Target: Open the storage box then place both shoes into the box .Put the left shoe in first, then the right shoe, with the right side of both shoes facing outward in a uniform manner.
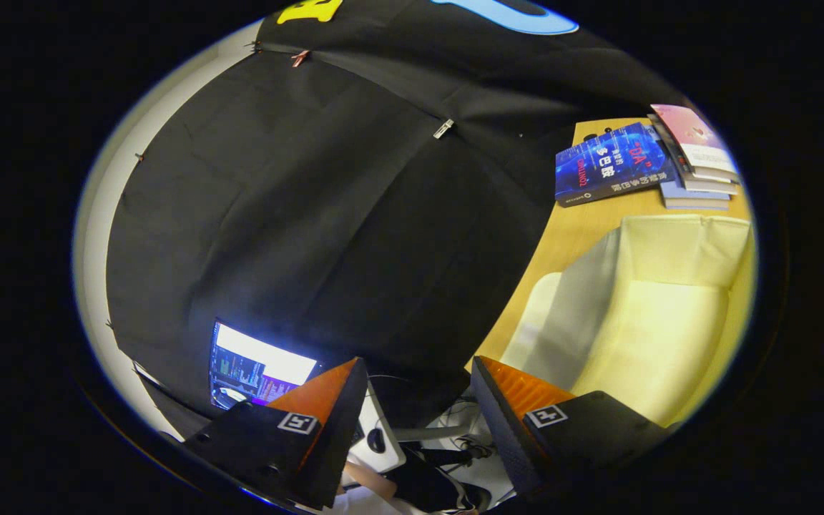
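The storage box (659, 322) is a pale cream fabric box lying open on the wooden table (576, 232), off to the right of the fingers and tipped in the view. Its inside looks bare. My gripper (419, 375) is open, its two fingers spread apart with nothing between them. It hangs off the table's edge, pointing past the box toward the booth's black wall. I see no shoes from here.
A stack of books (641, 161) lies on the table beyond the box. Below the fingers a lit screen (258, 368), a white device with cables (383, 443) and part of a hand (373, 479) show beyond the table's edge.
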